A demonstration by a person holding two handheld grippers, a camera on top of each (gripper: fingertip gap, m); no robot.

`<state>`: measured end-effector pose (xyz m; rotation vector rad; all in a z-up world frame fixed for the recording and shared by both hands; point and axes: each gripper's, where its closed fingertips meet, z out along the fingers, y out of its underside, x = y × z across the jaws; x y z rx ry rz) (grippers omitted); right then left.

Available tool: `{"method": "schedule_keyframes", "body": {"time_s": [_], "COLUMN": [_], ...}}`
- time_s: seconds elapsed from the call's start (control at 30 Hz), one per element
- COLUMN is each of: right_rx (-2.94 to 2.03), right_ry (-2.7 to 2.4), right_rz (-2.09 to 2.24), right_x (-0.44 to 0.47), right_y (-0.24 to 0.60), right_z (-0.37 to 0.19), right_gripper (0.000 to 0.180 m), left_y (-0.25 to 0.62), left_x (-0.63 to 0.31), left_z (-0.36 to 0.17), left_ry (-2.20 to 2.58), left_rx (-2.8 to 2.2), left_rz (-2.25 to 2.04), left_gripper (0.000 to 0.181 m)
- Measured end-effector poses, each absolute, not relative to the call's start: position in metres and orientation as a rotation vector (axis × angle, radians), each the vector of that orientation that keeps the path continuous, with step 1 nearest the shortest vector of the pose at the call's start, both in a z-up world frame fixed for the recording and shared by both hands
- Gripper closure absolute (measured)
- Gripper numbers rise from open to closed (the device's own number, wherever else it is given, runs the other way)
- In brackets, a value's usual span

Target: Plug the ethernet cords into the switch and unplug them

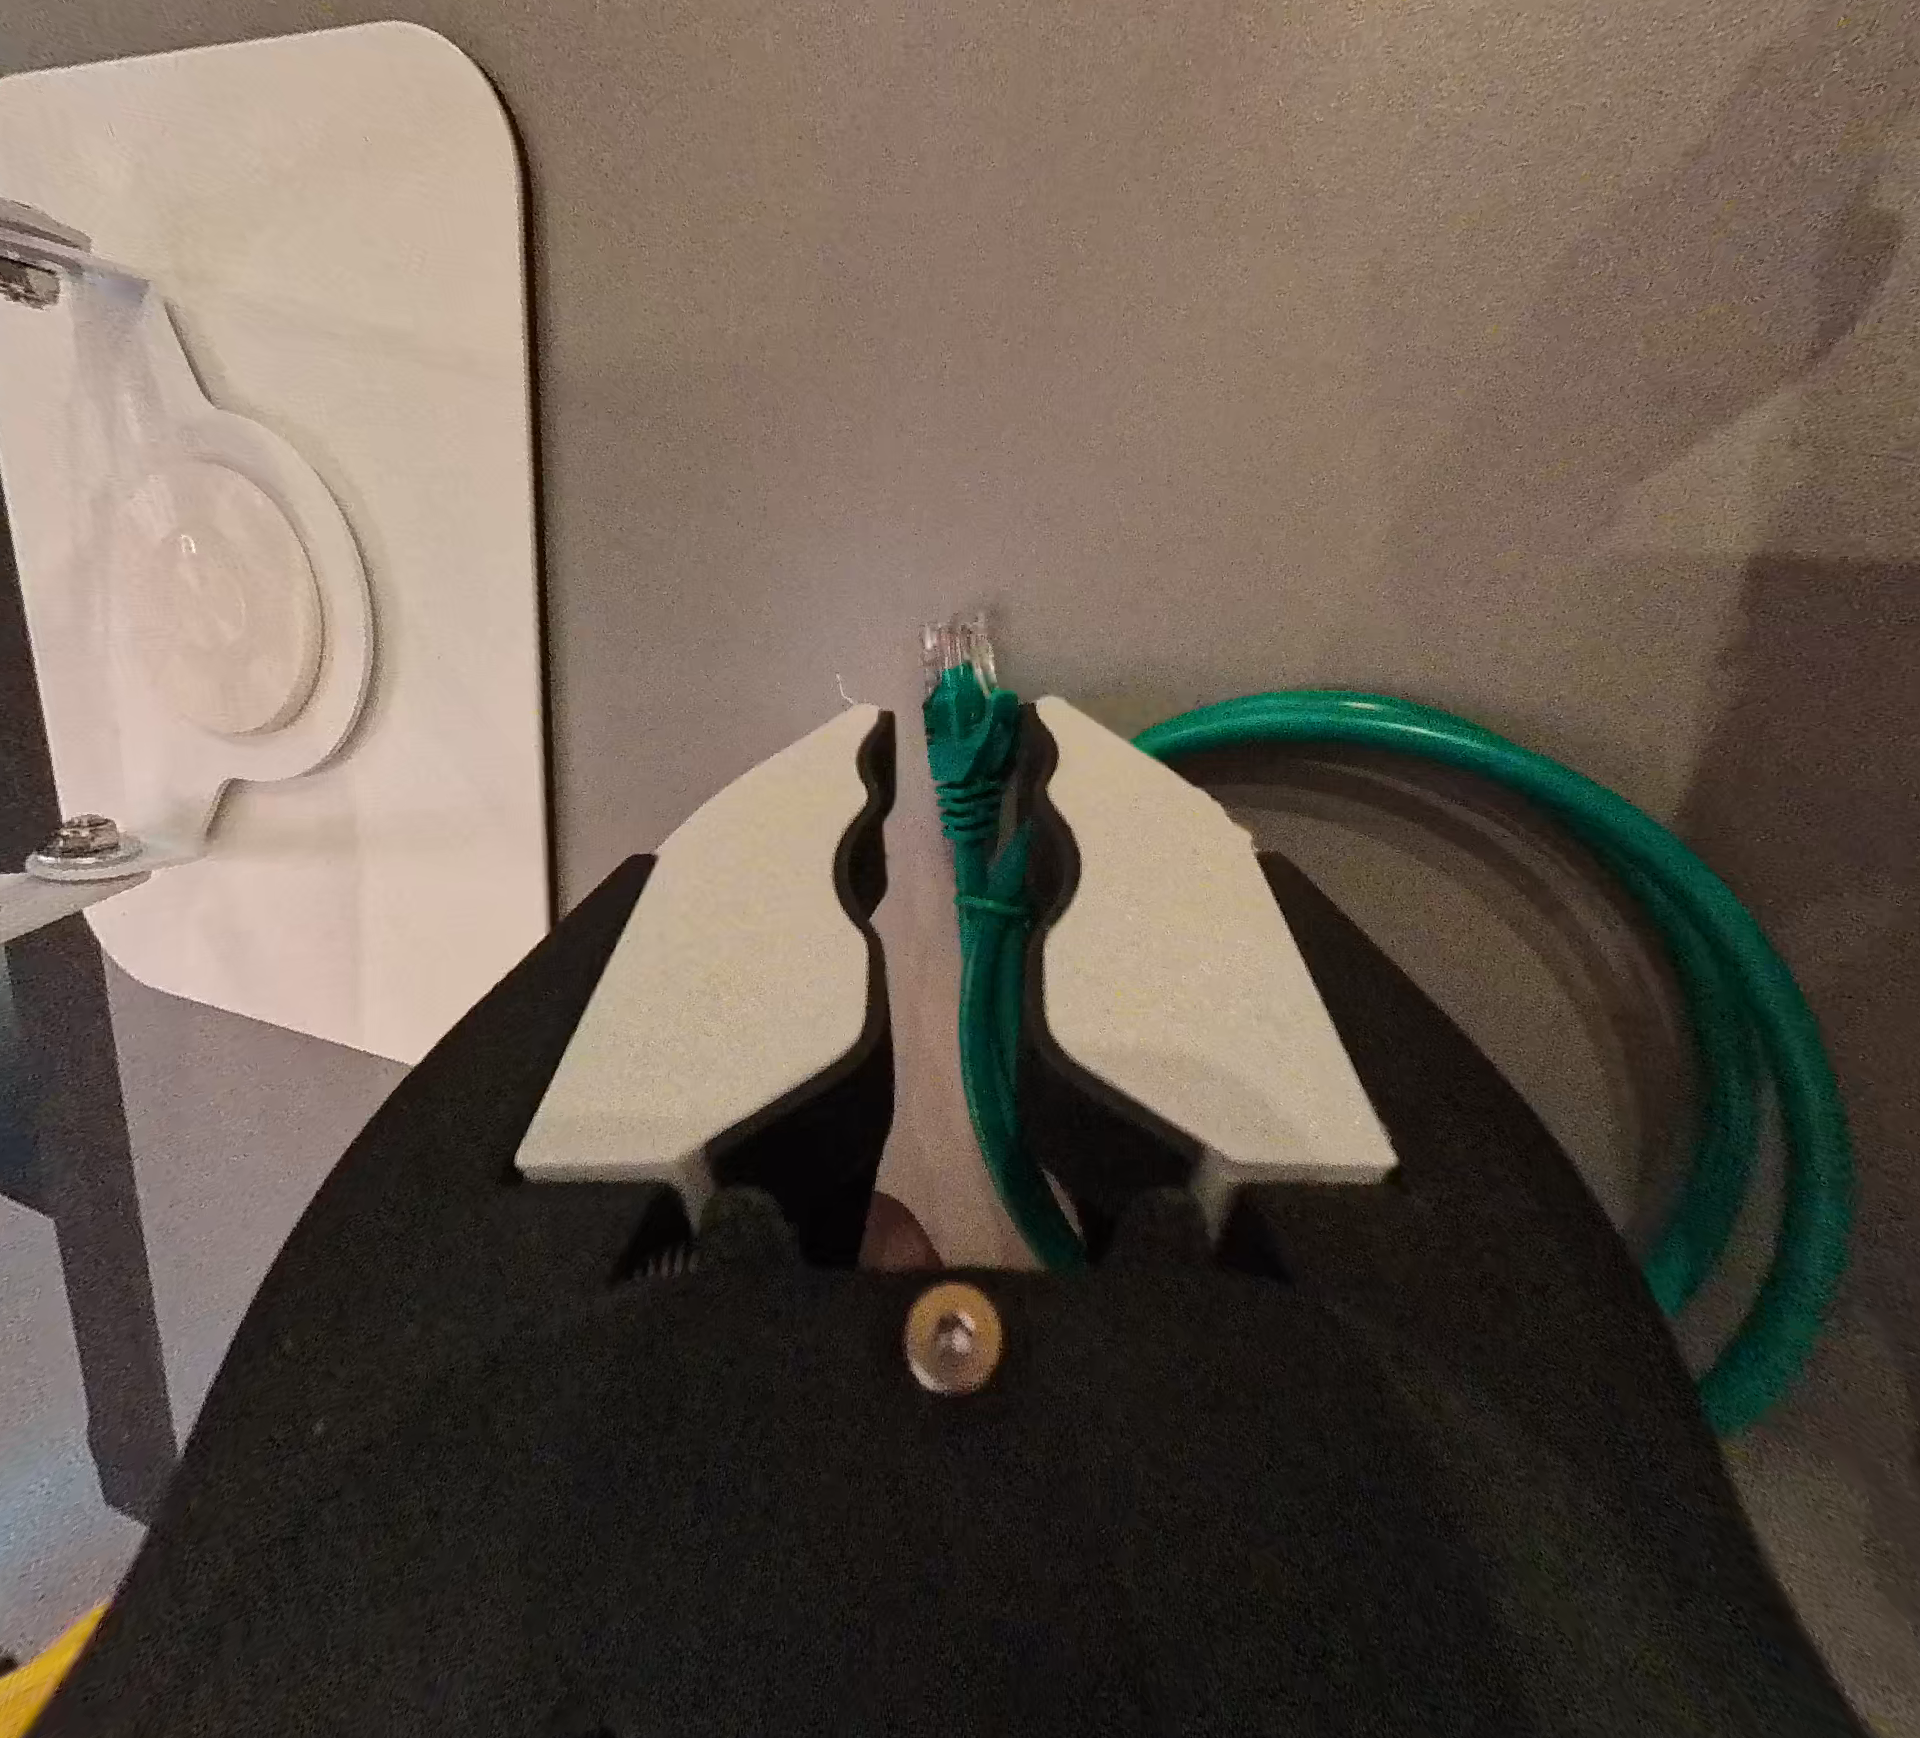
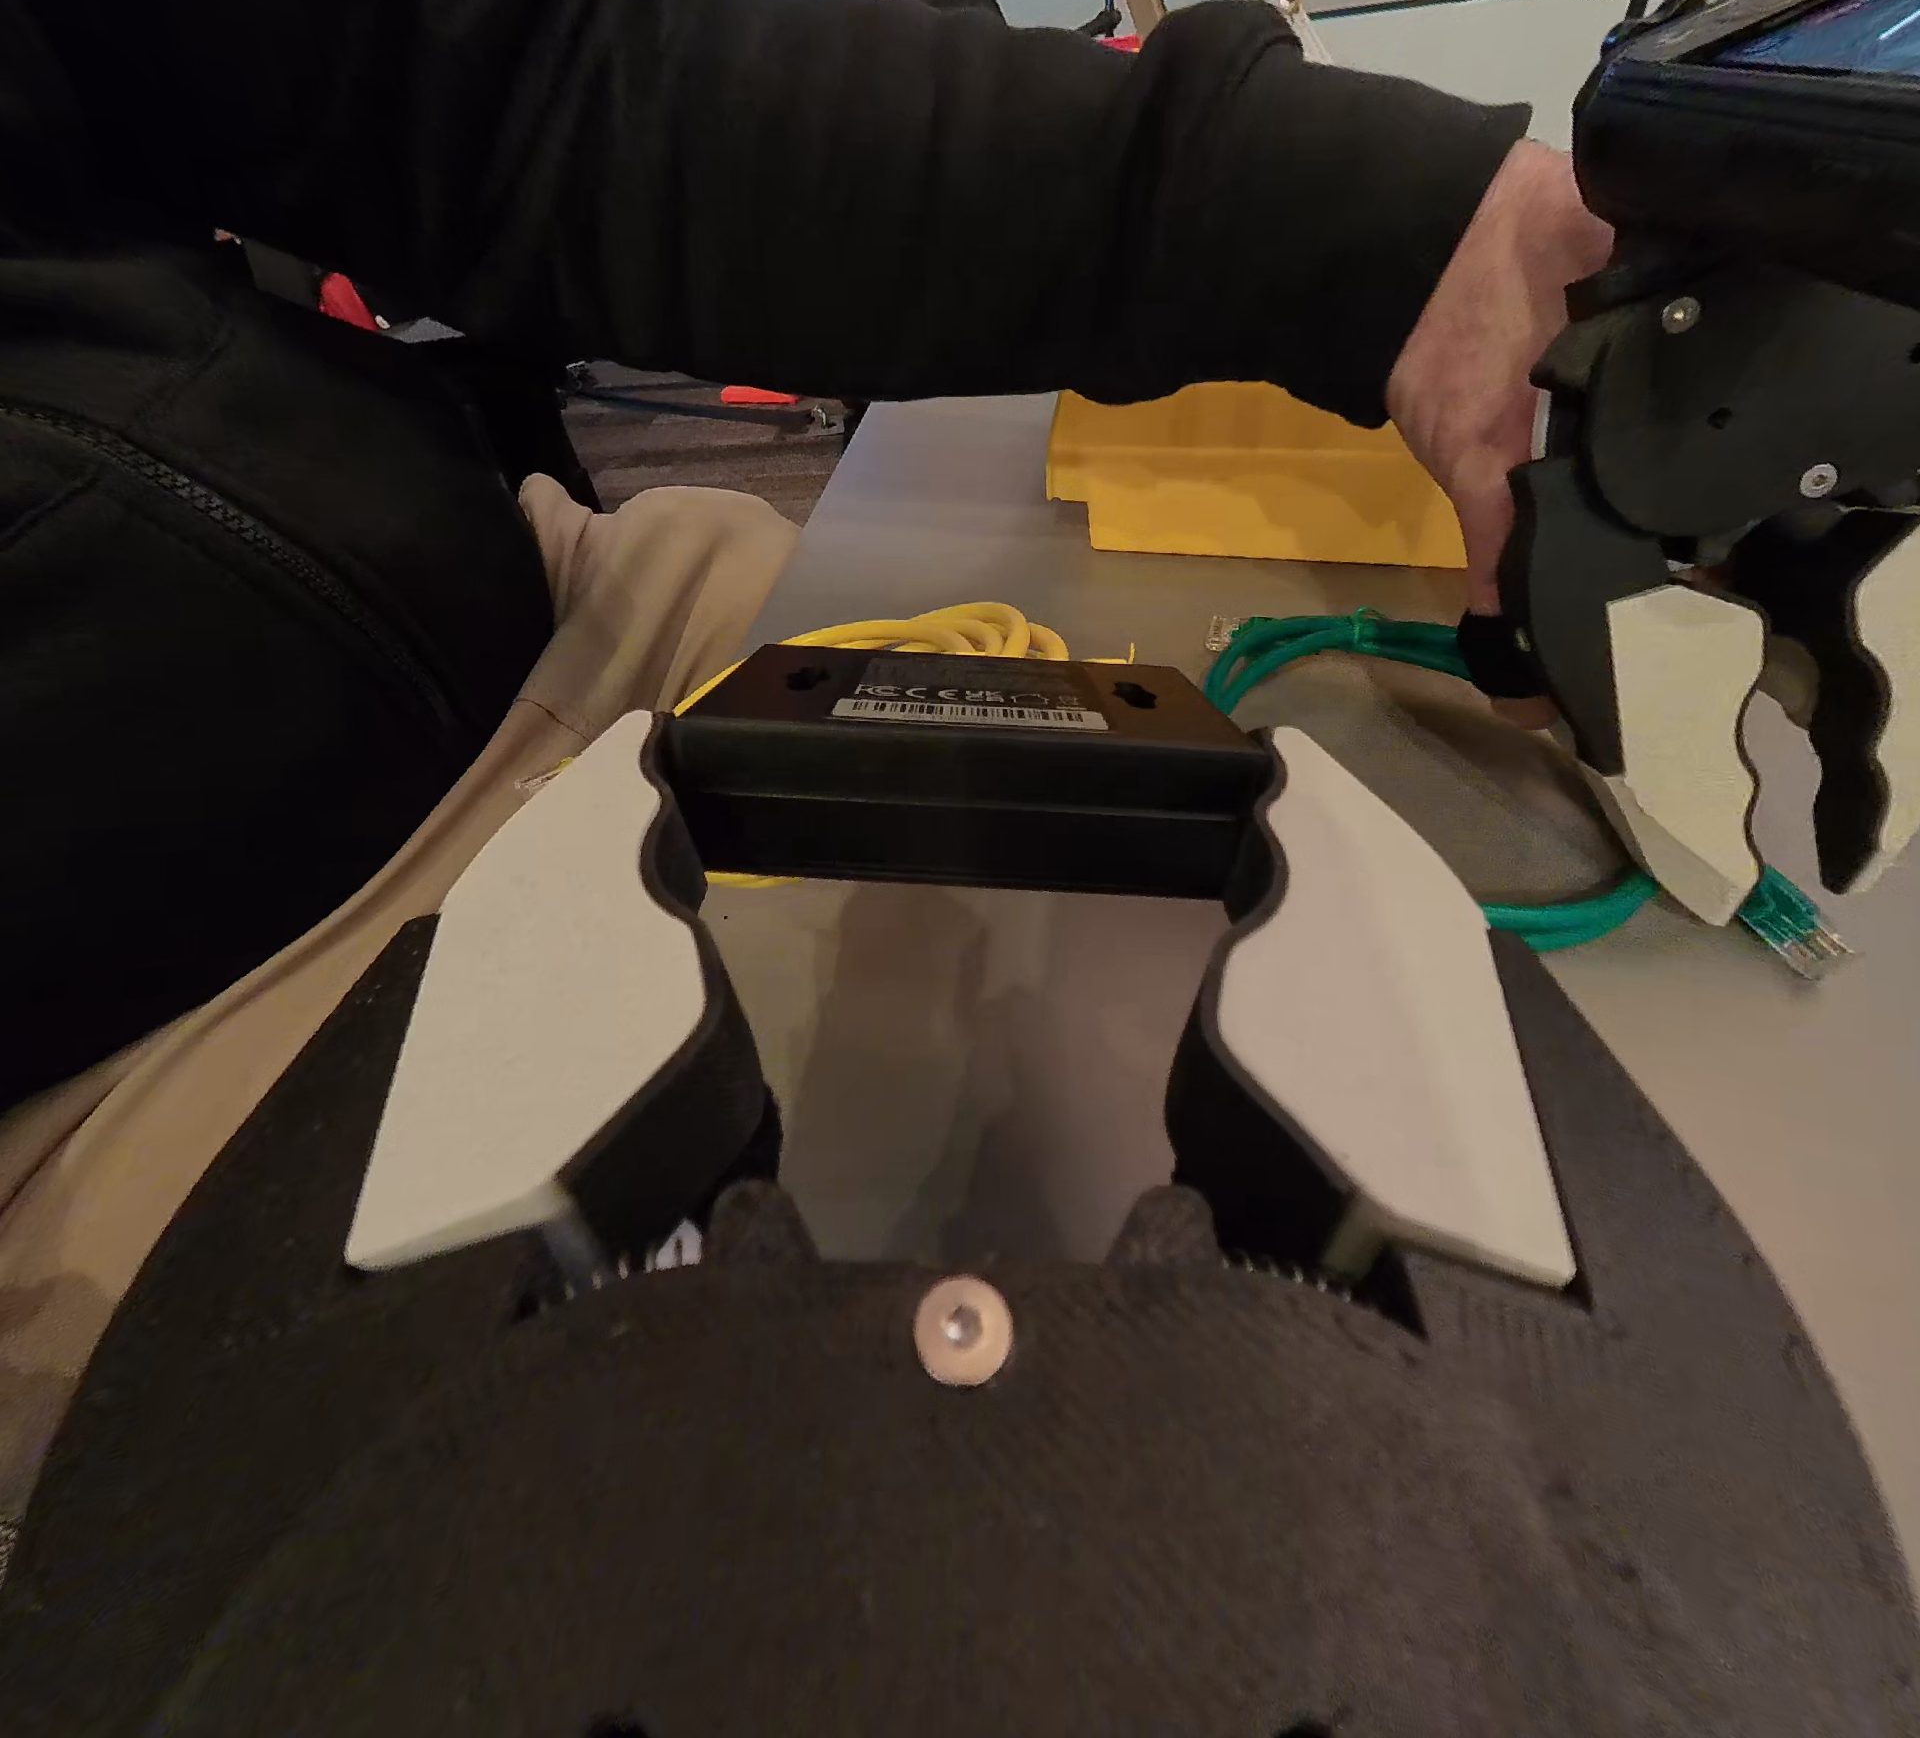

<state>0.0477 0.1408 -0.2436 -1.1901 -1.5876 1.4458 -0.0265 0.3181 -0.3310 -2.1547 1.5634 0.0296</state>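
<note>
My left gripper [image 1: 961, 712] is open, tips down on the grey table [image 1: 1143, 286]. The clear plug of the green ethernet cord [image 1: 966, 732] lies between its fingers, close to the right one and not pinched. The cord's coil [image 1: 1714, 940] loops off to the right. The right wrist view shows this gripper [image 2: 1787, 878] over the green plug [image 2: 1803, 940]. My right gripper [image 2: 964, 753] is shut on the two ends of the black switch [image 2: 966, 795], whose labelled underside faces up. A yellow cord [image 2: 966, 628] lies coiled behind the switch.
A yellow bin [image 2: 1247, 483] stands farther back on the table [image 2: 935, 493]. A person's black sleeve [image 2: 831, 182] and hand reach across above the switch. A white plate with a clear mount [image 1: 312, 441] stands at the left in the left wrist view.
</note>
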Motion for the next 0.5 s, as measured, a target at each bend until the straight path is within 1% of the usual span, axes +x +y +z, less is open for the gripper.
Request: {"method": "schedule_keyframes", "body": {"time_s": [0.07, 0.1, 0.13, 0.17, 0.27, 0.37, 0.47, 0.5], "right_rx": [-1.191, -1.191, -1.192, -1.191, -1.195, -1.195, -1.195, -1.194], "right_ry": [-1.59, -1.59, -1.589, -1.589, -1.594, -1.594, -1.591, -1.59], "right_rz": [1.446, 1.447, 1.447, 1.447, 1.447, 1.448, 1.449, 1.448], "right_x": [0.048, 0.048, 0.048, 0.048, 0.047, 0.047, 0.047, 0.048], "right_y": [0.141, 0.141, 0.141, 0.141, 0.141, 0.141, 0.141, 0.141], "right_z": [-0.244, -0.244, -0.244, -0.244, -0.244, -0.244, -0.244, -0.244], "right_gripper": [0.08, 0.08, 0.08, 0.08, 0.08, 0.08, 0.08, 0.08], "left_y": [0.32, 0.32, 0.32, 0.318, 0.314, 0.308, 0.302, 0.302], "left_x": [-0.027, -0.028, -0.03, -0.031, -0.038, -0.039, -0.035, -0.036], "left_z": [-0.33, -0.328, -0.327, -0.325, -0.326, -0.331, -0.336, -0.337], "left_ry": [1.559, 1.565, 1.558, 1.556, 1.575, 1.537, 1.544, 1.52], "left_rx": [-2.146, -2.139, -2.144, -2.15, -2.17, -2.243, -2.255, -2.268], "left_rz": [0.052, 0.059, 0.07, 0.077, 0.117, 0.014, -0.051, -0.069], "left_gripper": [0.153, 0.144, 0.128, 0.125, 0.136, 0.146, 0.163, 0.163]}}
